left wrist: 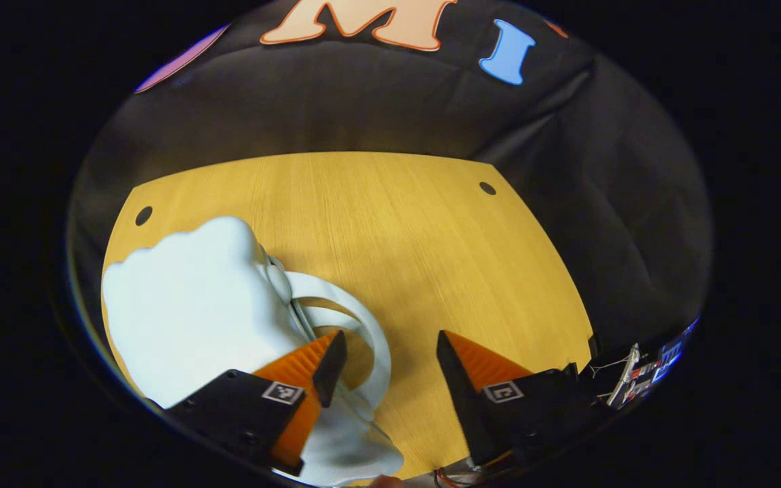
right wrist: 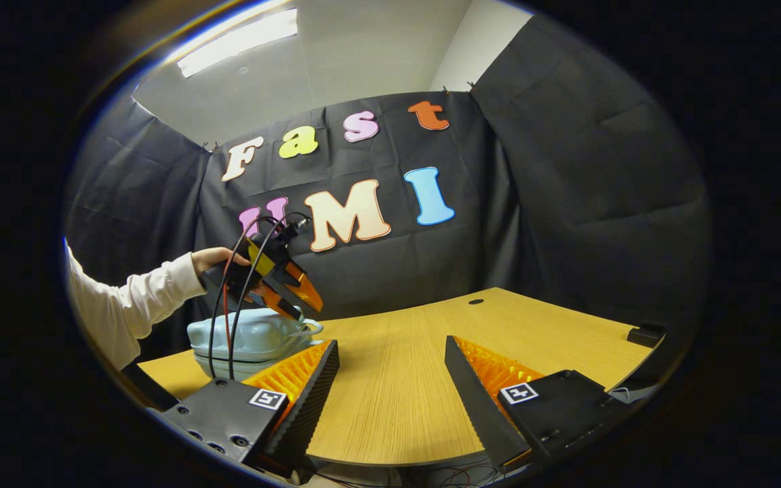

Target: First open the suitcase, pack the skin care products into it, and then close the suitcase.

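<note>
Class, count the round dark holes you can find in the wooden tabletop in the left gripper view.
2: one hole at the far left corner beside the suitcase, one hole at the far right corner. The suitcase may hide others.

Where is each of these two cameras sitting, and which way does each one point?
Left gripper view: rides the left gripper, looking steeply down at the pale blue suitcase and wooden table; its own open orange fingers show.
Right gripper view: rides the right gripper, low over the table, facing the back wall; its open fingers show, plus a sleeved hand holding the left gripper.
Shared: suitcase, table.
</note>
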